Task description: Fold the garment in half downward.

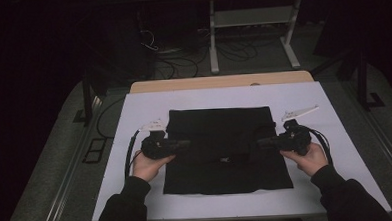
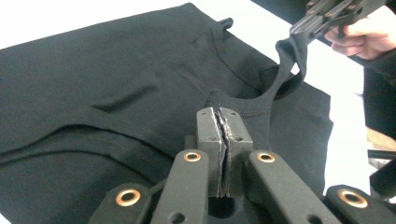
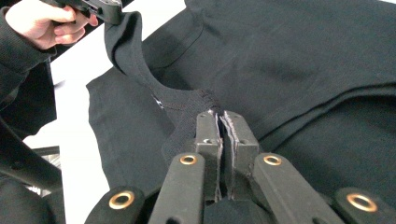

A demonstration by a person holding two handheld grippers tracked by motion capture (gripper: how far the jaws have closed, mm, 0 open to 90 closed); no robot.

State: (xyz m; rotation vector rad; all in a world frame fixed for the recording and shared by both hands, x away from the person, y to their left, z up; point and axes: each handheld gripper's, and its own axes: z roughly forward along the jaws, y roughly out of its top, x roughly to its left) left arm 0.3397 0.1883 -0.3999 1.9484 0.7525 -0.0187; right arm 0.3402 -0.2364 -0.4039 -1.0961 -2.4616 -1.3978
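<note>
Black garment (image 1: pixel 220 139), knit with ribbed neckline (image 2: pixel 243 105), spread mostly flat on white table (image 1: pixel 148 105). Lower part folded over itself. Neckline band lifted off surface at two points, stretched taut between; remaining cloth lying smooth, lightly creased.

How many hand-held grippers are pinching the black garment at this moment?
2: the left hand-held gripper and the right hand-held gripper each pinch the black garment at its neckline.

white mat (image 1: pixel 135 143): covers table | wooden table edge (image 1: pixel 218 82): far side | metal stand (image 1: pixel 250 18): floor beyond
</note>
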